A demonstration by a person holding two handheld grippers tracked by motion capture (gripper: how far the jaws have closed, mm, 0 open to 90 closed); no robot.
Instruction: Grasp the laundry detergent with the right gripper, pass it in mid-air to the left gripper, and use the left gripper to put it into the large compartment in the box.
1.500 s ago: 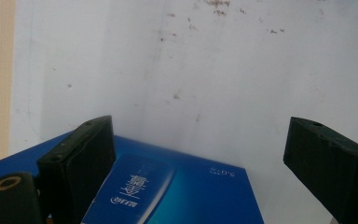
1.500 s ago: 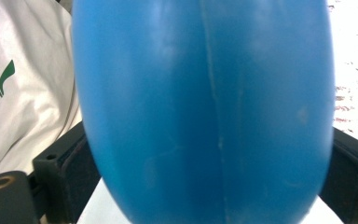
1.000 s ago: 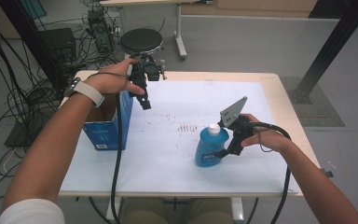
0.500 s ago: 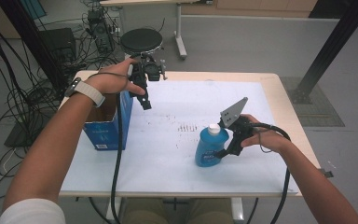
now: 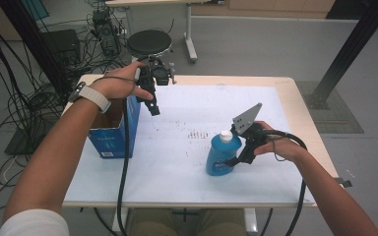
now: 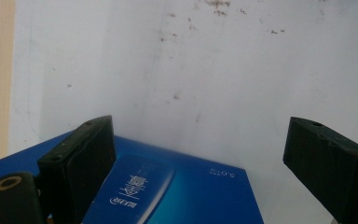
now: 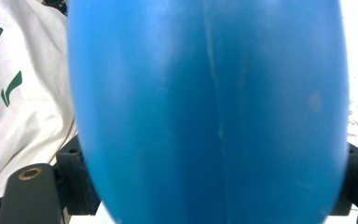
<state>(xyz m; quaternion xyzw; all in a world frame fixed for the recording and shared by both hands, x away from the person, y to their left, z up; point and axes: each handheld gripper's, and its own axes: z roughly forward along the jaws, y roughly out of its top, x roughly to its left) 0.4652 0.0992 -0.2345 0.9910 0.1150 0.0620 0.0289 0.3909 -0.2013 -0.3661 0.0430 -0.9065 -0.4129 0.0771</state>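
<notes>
- Standing upright on white sheet (image 5: 167, 162) covering table (image 5: 300, 105): blue bottle (image 5: 222, 153), white cap on top, toward near-right part of sheet.
- Reaching in from right side: right gripper (image 5: 240, 158), jaws set around lower body of blue bottle, grey three-cornered plate rising above cap.
- Having just been closing: right gripper jaws, w/ blue bottle (image 7: 209, 112) between them; in right gripper view, bottle body spanning full gap from one jaw to the other.
- Appearing to press on both bottle sides, though pad contact itself hidden behind bottle bulge — probably gripping, not fully confirmed.
- Hovering over far-left part of table: left gripper (image 5: 153, 105), pointing down, just beside blue cardboard box (image 5: 109, 130).
- Standing wide apart: left gripper jaws, nothing between them; in left gripper view, pads (image 6: 91, 154) framing bare white sheet (image 6: 177, 84) and top edge of blue cardboard box (image 6: 182, 196) below.
- Sitting at left edge of sheet, top open: blue cardboard box, well apart from blue bottle.
- Showing btw. box and bottle: scattered brown specks (image 5: 197, 133) on sheet.
</notes>
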